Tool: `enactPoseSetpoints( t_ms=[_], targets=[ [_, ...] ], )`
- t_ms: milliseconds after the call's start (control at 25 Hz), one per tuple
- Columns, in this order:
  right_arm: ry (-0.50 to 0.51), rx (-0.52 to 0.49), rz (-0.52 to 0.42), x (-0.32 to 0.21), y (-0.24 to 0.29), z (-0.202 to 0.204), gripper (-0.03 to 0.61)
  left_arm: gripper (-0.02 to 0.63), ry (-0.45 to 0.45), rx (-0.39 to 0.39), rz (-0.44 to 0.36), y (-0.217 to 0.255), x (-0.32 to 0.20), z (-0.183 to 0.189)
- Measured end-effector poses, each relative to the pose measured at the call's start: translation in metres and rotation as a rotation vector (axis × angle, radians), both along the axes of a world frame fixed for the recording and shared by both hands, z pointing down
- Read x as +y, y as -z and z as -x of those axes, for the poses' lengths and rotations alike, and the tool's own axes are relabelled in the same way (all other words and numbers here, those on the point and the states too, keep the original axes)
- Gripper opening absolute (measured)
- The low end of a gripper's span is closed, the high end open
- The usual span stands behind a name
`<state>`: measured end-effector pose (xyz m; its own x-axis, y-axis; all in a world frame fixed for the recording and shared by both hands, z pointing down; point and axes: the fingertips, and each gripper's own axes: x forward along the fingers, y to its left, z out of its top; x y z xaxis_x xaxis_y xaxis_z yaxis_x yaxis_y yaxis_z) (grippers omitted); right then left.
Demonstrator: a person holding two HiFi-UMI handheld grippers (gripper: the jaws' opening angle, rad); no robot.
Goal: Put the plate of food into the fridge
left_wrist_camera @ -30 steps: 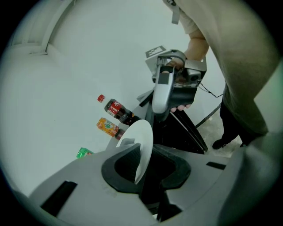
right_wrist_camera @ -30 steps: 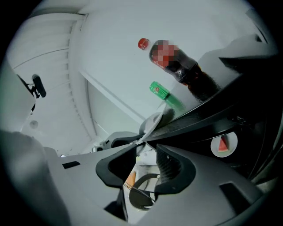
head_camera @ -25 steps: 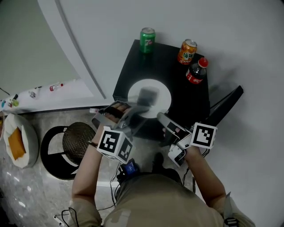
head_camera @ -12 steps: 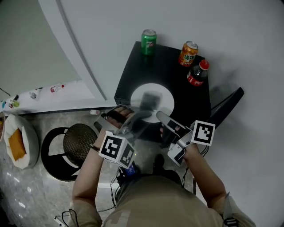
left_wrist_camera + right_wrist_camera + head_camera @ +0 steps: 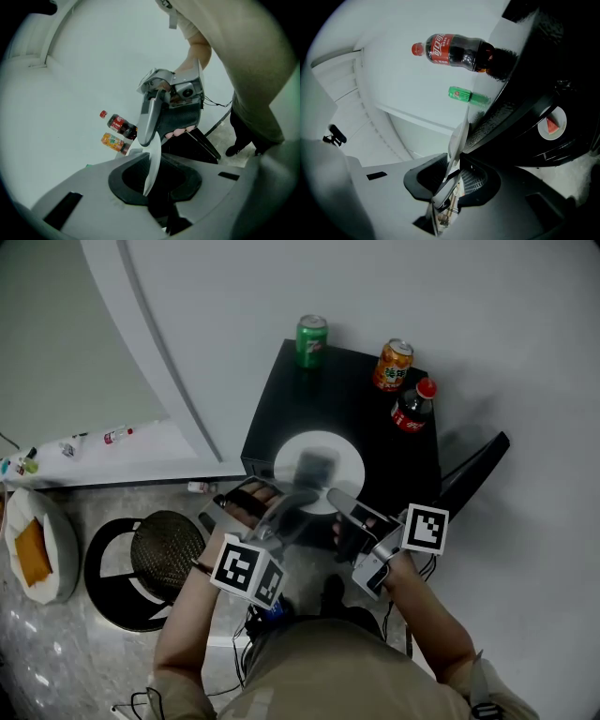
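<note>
A white plate [image 5: 292,454] with a blurred grey piece of food [image 5: 314,465] hangs over the front part of the black fridge's top [image 5: 375,442]; I cannot tell whether it rests there. My left gripper [image 5: 292,498] is shut on its near rim, and the plate [image 5: 152,159] runs edge-on between those jaws. My right gripper [image 5: 336,499] grips the rim a little to the right. Its jaws have just been closing, and the plate edge [image 5: 459,136] sits pinched between them. From the left gripper view, the right gripper [image 5: 171,93] stands opposite.
A green can [image 5: 310,338], an orange can [image 5: 394,364] and a cola bottle [image 5: 412,404] stand at the back of the fridge top. The fridge door [image 5: 473,470] juts out at the right. A round stool [image 5: 164,540] and another plate of food [image 5: 33,549] lie to the left.
Both grippers stay at the plate's near rim. The right one has rolled a little and its jaws stand narrower. The plate has hardly moved.
</note>
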<state>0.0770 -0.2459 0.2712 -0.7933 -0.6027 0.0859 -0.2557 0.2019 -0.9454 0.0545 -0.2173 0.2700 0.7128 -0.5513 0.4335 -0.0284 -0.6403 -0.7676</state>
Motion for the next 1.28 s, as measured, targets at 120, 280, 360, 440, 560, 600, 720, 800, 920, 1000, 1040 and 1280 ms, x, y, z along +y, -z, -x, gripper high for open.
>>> enactPoseSetpoints(
  t_ms=[120, 280, 360, 440, 560, 600, 720, 800, 920, 1000, 1040, 1280],
  targets=[
    [0.0, -0.01, 0.013, 0.001, -0.001, 0.001, 0.086, 0.055, -0.001, -0.001, -0.007, -0.001, 0.001, 0.001],
    [-0.007, -0.041, 0.033, 0.001, -0.003, 0.001, 0.078, 0.055, 0.001, 0.002, -0.013, -0.004, 0.002, 0.0],
    [-0.008, -0.047, 0.041, 0.001, -0.006, 0.0, 0.075, 0.055, 0.002, 0.006, -0.013, -0.007, 0.002, 0.0],
    [-0.01, -0.06, 0.051, 0.001, -0.01, 0.0, 0.072, 0.055, 0.002, 0.006, -0.014, -0.01, 0.002, -0.001],
    [-0.018, -0.086, 0.069, 0.005, -0.013, 0.001, 0.067, 0.055, -0.001, -0.007, -0.022, -0.013, 0.006, 0.001],
    [-0.02, -0.09, 0.072, 0.005, -0.014, 0.001, 0.067, 0.055, -0.003, -0.009, -0.023, -0.014, 0.007, 0.001],
    [-0.027, -0.088, 0.073, 0.008, -0.015, 0.002, 0.067, 0.055, -0.009, -0.005, -0.021, -0.015, 0.01, 0.002],
    [-0.039, -0.09, 0.073, 0.019, -0.013, 0.009, 0.067, 0.055, -0.013, 0.007, -0.021, -0.012, 0.02, 0.01],
    [-0.064, -0.093, 0.071, 0.04, -0.008, 0.023, 0.066, 0.055, -0.023, 0.015, -0.03, -0.009, 0.041, 0.024],
    [-0.076, -0.099, 0.074, 0.05, -0.009, 0.028, 0.063, 0.055, -0.031, 0.006, -0.038, -0.01, 0.05, 0.029],
    [-0.082, -0.106, 0.075, 0.054, -0.009, 0.029, 0.063, 0.055, -0.036, 0.004, -0.041, -0.01, 0.054, 0.03],
    [-0.119, -0.12, 0.079, 0.078, -0.011, 0.037, 0.056, 0.058, -0.061, 0.014, -0.043, -0.011, 0.078, 0.039]
  ],
)
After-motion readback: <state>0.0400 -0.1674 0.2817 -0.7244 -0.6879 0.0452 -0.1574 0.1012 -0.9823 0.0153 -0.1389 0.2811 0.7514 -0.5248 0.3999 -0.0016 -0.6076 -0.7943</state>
